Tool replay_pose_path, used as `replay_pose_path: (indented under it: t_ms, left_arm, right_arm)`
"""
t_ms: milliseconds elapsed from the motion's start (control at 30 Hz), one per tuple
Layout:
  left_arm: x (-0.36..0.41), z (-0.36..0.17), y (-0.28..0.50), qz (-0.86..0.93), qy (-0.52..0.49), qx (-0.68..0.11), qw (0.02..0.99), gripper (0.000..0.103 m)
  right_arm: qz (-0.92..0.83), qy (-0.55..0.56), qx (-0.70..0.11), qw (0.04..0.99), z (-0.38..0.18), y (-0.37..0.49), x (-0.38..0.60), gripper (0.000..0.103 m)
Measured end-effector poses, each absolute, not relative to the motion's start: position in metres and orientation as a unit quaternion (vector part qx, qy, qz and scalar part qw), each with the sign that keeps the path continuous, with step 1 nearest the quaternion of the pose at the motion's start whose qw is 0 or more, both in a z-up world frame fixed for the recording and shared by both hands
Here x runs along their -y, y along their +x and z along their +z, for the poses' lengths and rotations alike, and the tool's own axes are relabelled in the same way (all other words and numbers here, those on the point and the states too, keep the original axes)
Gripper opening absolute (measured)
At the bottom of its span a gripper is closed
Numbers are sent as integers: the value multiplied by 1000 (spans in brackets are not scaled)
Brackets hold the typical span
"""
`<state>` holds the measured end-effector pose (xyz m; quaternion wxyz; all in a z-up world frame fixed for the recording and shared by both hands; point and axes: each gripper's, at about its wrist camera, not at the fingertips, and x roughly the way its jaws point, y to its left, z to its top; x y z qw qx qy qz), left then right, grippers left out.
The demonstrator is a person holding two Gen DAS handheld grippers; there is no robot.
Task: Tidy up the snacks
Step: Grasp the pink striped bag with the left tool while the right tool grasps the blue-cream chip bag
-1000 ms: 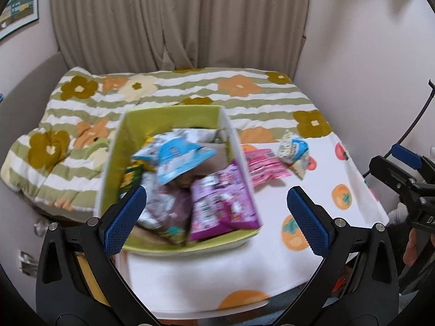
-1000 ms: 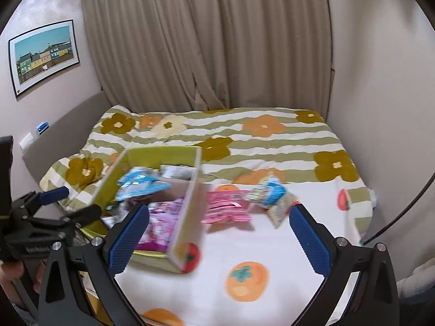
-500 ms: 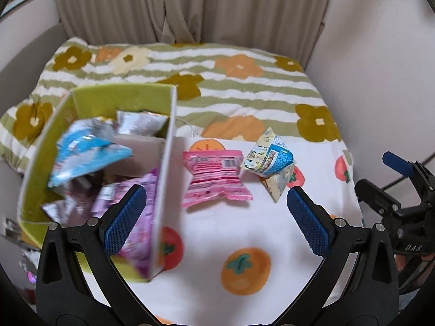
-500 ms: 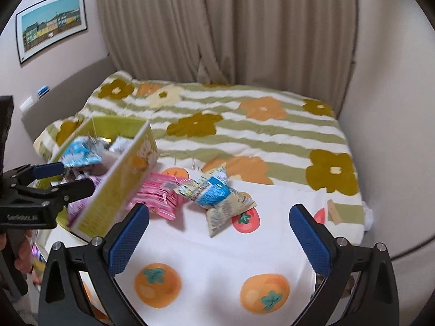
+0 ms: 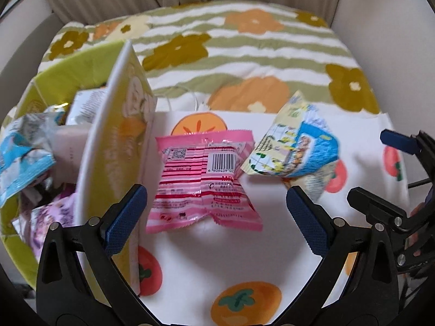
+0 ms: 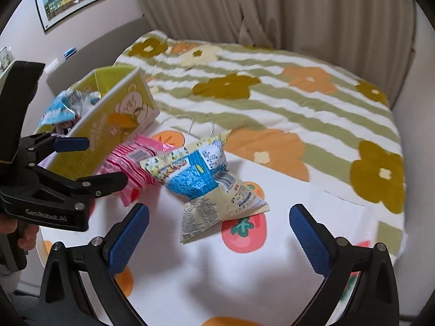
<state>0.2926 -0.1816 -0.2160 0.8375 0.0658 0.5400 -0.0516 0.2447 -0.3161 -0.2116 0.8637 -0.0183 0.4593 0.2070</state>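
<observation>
Both grippers, left gripper (image 5: pixel 216 214) and right gripper (image 6: pixel 218 232), are hovering with jaws wide apart, empty; closing carelessly risks pinching the pink snack packet (image 5: pixel 202 182) and blue-yellow snack bag (image 6: pixel 195 168) together.

Colours I see on the snacks

Pink-striped packet (image 5: pixel 202 182); blue-and-cream packet (image 5: pixel 295 149); yellow-green box (image 6: pixel 108 133); white cloth (image 6: pixel 217 271) with orange fruit print.

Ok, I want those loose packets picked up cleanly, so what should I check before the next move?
1. Left gripper jaws open and empty: ok.
2. Right gripper jaws open and empty: ok.
3. Pink packet lies flat on the cloth between the left jaws: ok.
4. Blue packet clear of the other packets: not ok, it overlaps a cream packet.
5. Room left in the box: cannot tell.
</observation>
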Motion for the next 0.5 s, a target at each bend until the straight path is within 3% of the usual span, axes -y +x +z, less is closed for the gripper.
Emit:
replay_pose_path:
  t_ms: [500]
  left_arm:
    - [188,-260,322,-12,123,-568,814,95]
  right_arm:
    - [288,-64,-469,832,-258,284,298,103]
